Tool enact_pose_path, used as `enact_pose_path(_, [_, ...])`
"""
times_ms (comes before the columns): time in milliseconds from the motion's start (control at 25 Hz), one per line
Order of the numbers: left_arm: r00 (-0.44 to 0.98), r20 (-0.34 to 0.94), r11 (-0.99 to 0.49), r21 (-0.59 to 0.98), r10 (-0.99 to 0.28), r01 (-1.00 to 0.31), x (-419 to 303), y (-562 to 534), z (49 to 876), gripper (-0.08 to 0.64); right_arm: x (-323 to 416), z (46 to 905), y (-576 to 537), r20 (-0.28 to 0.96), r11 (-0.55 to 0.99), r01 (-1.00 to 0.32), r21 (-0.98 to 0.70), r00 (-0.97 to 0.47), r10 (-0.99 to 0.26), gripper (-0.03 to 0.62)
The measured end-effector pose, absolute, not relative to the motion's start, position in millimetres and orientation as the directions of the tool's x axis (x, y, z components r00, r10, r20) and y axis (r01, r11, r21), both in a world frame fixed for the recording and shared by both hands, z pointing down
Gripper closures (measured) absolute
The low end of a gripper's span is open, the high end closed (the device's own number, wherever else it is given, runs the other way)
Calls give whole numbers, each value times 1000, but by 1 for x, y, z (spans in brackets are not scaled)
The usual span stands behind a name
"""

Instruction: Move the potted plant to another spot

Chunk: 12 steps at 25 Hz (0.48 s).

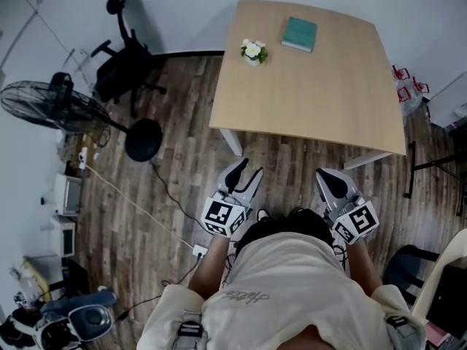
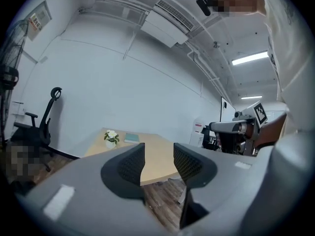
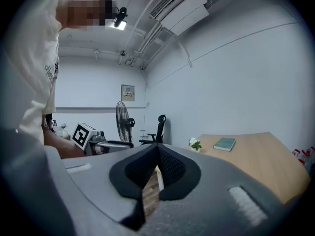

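The potted plant point(image 1: 252, 51), white flowers in a small white pot, stands near the far left corner of the light wooden table point(image 1: 314, 100). It also shows small in the left gripper view as the plant point(image 2: 111, 137) and in the right gripper view as the plant point(image 3: 195, 144). Both grippers hover over the wooden floor, short of the table's near edge and far from the plant. My left gripper point(image 1: 249, 170) point(image 2: 159, 154) is open with nothing between its jaws. My right gripper point(image 1: 326, 177) point(image 3: 157, 154) is shut, its tips touching, empty.
A teal book point(image 1: 300, 34) lies on the table to the right of the plant. A black office chair point(image 1: 124, 64) and a standing fan point(image 1: 51, 104) are left of the table. Cables cross the floor at left. Red-and-white items point(image 1: 405, 86) sit past the table's right edge.
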<state>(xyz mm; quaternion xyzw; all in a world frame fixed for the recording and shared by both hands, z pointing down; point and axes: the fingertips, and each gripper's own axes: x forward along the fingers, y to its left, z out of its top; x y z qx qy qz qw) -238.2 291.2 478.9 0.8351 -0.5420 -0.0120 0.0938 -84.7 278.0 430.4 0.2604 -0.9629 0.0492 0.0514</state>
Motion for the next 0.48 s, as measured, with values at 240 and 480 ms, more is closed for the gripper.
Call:
enact_pose_path(240, [411, 90, -394, 159, -907, -905, -251, 277, 474, 364, -89, 430, 258, 132, 846, -527, -82, -847, -515, 591])
enact_pose_path(480, [357, 110, -338, 161, -928, -927, -271, 261, 479, 364, -111, 443, 228, 128, 862, -494, -112, -867, -481, 591])
